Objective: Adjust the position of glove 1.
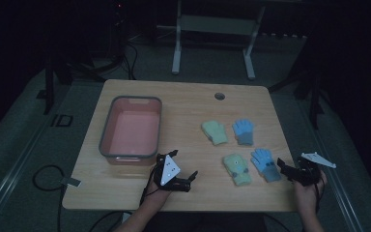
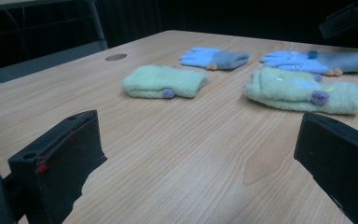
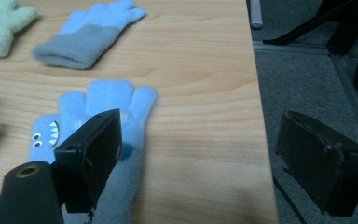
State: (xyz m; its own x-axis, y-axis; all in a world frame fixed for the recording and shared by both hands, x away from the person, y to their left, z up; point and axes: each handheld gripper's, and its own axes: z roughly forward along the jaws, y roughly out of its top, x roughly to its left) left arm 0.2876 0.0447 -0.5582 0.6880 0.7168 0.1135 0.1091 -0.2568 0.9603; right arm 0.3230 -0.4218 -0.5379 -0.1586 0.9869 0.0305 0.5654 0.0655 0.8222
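Wooden table (image 1: pixel 183 125) holds four gloves; right gripper (image 3: pixel 198 154), jaws apart, hovers over nearest blue glove (image 3: pixel 105 116); left gripper (image 2: pixel 200 158) open too.

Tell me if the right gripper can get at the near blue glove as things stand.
Probably yes: the right gripper is open beside the near blue glove, which lies flat at the table's right edge with nothing between them.

From my station the left tongs (image 2: pixel 200 163) are cut by the lower edge, both jaws only partly in frame. In the right gripper view, my left jaw covers part of the near blue glove (image 3: pixel 121 135), whose cuff runs off at six o'clock. A green glove (image 3: pixel 0 25) is clipped at ten o'clock. The room beyond the worktop (image 1: pixel 183 101) is too dark to read.
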